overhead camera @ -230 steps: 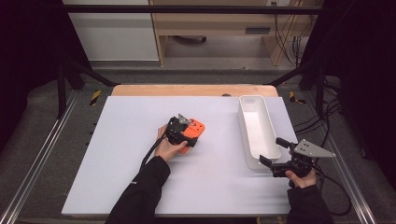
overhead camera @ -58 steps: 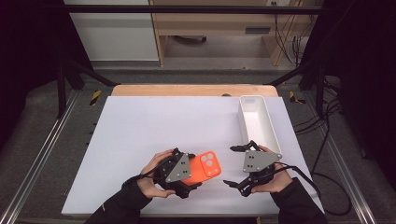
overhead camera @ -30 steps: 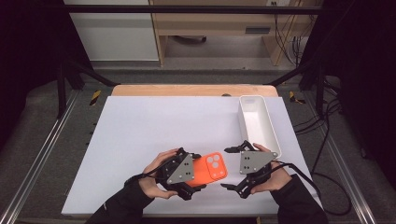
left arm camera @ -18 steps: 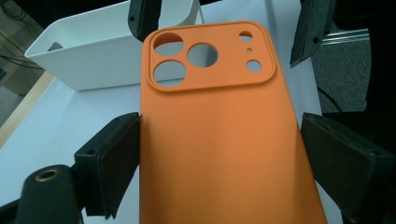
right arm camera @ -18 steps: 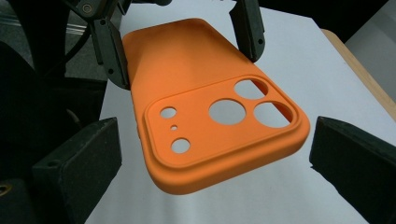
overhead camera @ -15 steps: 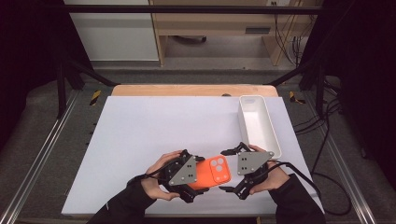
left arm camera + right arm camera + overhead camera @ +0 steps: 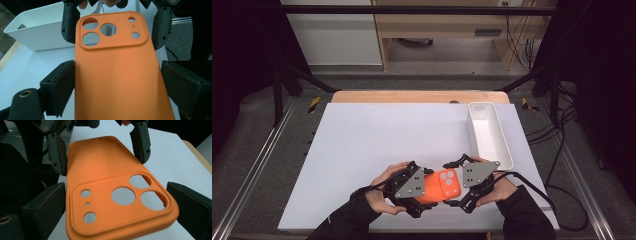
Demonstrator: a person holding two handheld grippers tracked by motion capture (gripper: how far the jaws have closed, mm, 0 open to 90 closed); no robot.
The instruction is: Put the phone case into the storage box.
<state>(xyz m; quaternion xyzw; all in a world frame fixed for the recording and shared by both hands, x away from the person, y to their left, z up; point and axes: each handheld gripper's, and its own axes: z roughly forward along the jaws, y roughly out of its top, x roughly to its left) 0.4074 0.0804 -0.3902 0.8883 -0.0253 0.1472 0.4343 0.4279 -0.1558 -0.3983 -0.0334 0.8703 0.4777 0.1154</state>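
Left claw (image 7: 424, 192): clamped on the plain end of the orange phone case (image 7: 441, 186), one pad on each long edge, as its own gripper view shows. The case is held off the table (image 7: 377, 140), near the near edge, a little right of the middle.

Right claw (image 7: 455, 186): jaws have just been closing around the camera-cutout end of the same case. In the right gripper view one pad sits against the case edge, while the other side shows a slight gap, so a full two-sided grip cannot be confirmed. Read as not yet gripping.

Step in hand, as judged: a hand-over or two-claw hold of the case. To do it well, the right claw should finish closing squarely on the two long edges, clear of the raised camera frame, so the soft case does not bow or twist. The left claw should keep its clamp until the right side is firm, and both hands should hold level to avoid bending the case between them.

Outward: white bin (image 7: 488, 134) lies along the right edge of the table, well apart from the case; it looks empty.

Count: two claws, one phone case, one bin, one table.
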